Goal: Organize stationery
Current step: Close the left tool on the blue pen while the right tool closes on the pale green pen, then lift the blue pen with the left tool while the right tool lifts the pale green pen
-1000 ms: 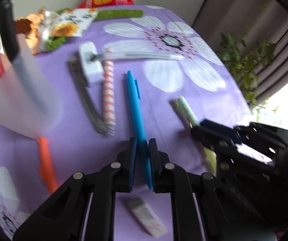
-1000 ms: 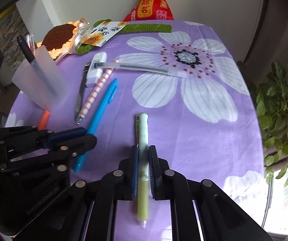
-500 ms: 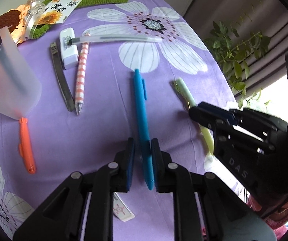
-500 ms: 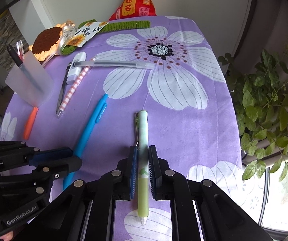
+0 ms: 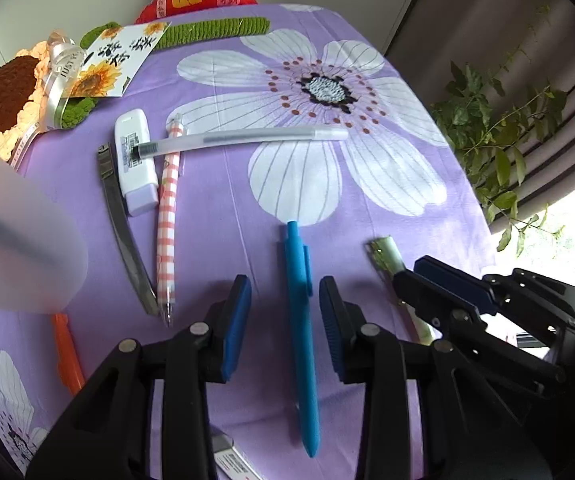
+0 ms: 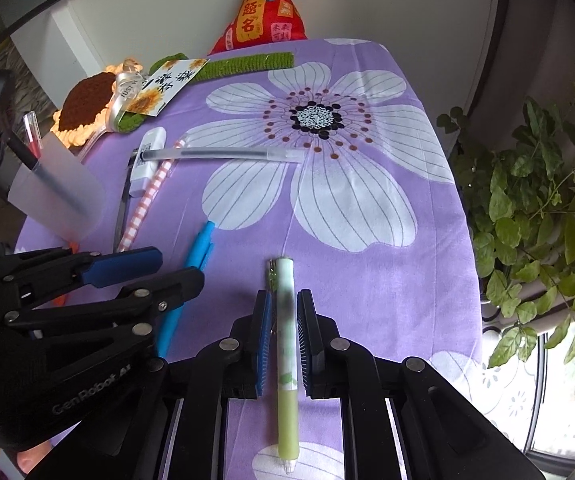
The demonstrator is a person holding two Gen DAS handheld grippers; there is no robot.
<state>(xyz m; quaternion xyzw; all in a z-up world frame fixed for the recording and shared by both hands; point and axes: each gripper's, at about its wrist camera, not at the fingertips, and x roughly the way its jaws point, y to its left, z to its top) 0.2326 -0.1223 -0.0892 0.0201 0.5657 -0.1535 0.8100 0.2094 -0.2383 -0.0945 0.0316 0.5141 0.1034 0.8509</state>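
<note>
Left gripper [image 5: 285, 312] gaped around the blue pen [image 5: 301, 336]; right gripper [image 6: 285, 312] pinched the green pen [image 6: 287, 344] for the cup [image 6: 57, 196].

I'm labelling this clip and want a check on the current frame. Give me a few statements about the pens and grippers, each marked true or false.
1. The left gripper is clamped on the blue pen. False: its jaws stand open with gaps on both sides of the pen.
2. The right gripper has the green pen between its jaws. True.
3. The clear pen lies across the eraser. True.
4. The cup is empty. False: it holds pens.
</note>
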